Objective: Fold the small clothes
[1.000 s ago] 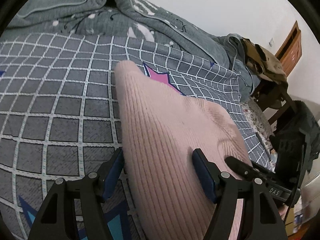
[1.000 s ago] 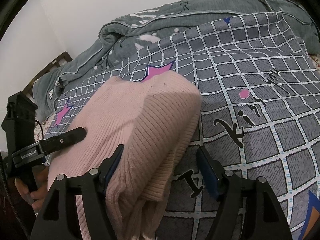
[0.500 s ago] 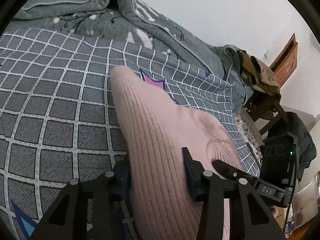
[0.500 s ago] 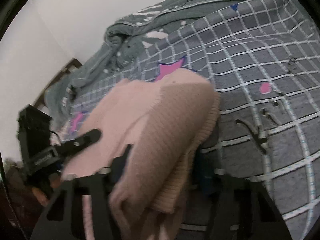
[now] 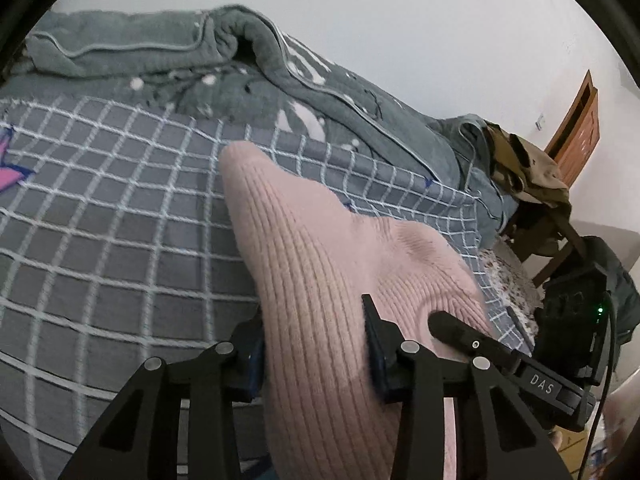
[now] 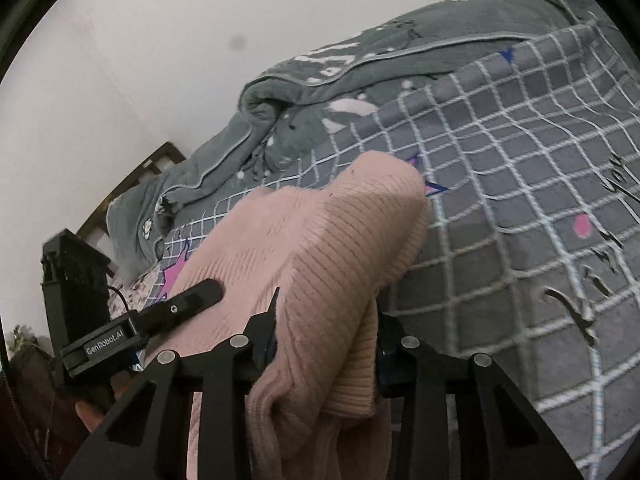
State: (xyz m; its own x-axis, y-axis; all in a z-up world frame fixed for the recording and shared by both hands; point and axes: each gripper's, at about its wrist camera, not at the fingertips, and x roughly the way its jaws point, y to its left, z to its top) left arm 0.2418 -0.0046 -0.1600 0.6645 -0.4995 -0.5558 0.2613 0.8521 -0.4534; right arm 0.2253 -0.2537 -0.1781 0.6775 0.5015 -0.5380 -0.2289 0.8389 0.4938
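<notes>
A pink ribbed knit garment (image 5: 320,272) lies folded on the grey checked bedspread (image 5: 100,240). My left gripper (image 5: 316,344) is shut on its near left edge, with knit bunched between the jaws. My right gripper (image 6: 326,344) is shut on the near right edge of the same garment (image 6: 320,248), where two layers hang over. Each view shows the other gripper beside the garment: the right one in the left wrist view (image 5: 500,360), the left one in the right wrist view (image 6: 160,312).
A crumpled grey quilt (image 5: 240,76) lies along the far side of the bed by the white wall. A wooden chair (image 5: 544,216) draped with clothes stands at the right. A dark wooden headboard (image 6: 136,176) shows at the left of the right wrist view.
Both grippers were open around the garment's near edges a second ago. They have closed on the knit and lifted it slightly, and both views have tilted.
</notes>
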